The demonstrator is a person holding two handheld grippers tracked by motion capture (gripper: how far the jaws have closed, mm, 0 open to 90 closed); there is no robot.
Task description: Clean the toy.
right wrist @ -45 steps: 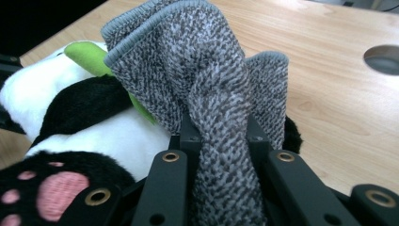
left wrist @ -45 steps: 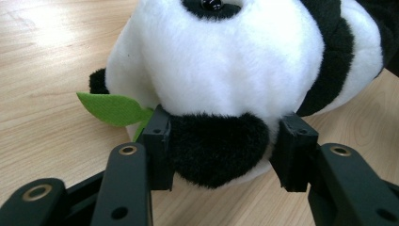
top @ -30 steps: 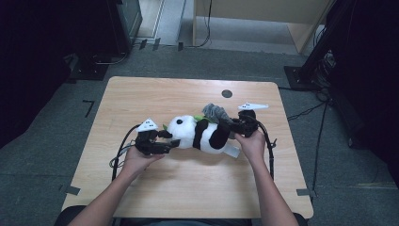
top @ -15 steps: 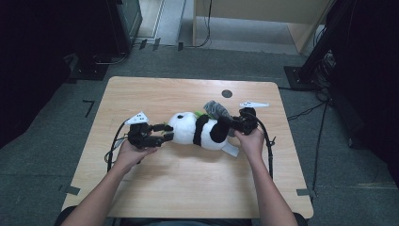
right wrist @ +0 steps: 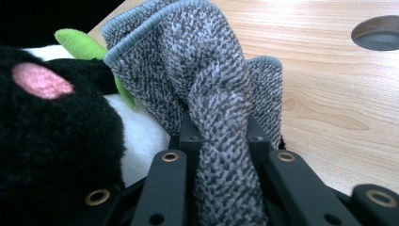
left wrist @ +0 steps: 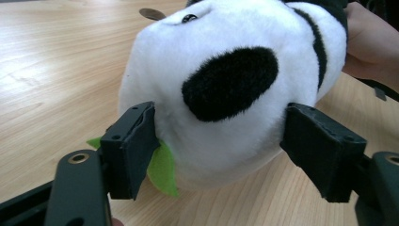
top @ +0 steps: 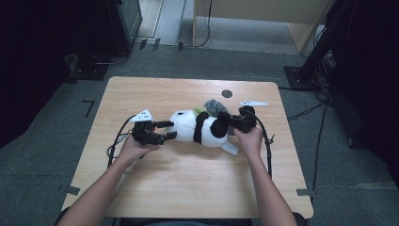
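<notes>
The black-and-white plush panda (top: 200,128) lies on its side at the centre of the high view, on the light wooden table (top: 188,188). In my left gripper view its white head (left wrist: 221,94) sits between the two black jaws, with a green felt leaf (left wrist: 162,170) poking out by the left jaw. My left gripper (top: 165,130) has just been opening; the left pad looks to brush the plush, the right one stands just beside it, so I read it as wide and not clamped. My right gripper (top: 234,123), right of centre, is pinched tight on a grey knitted cloth (right wrist: 207,94), which bunches up above the jaws beside the panda's black paw (right wrist: 47,136). A round hole (top: 227,93) sits in the table's upper part.
</notes>
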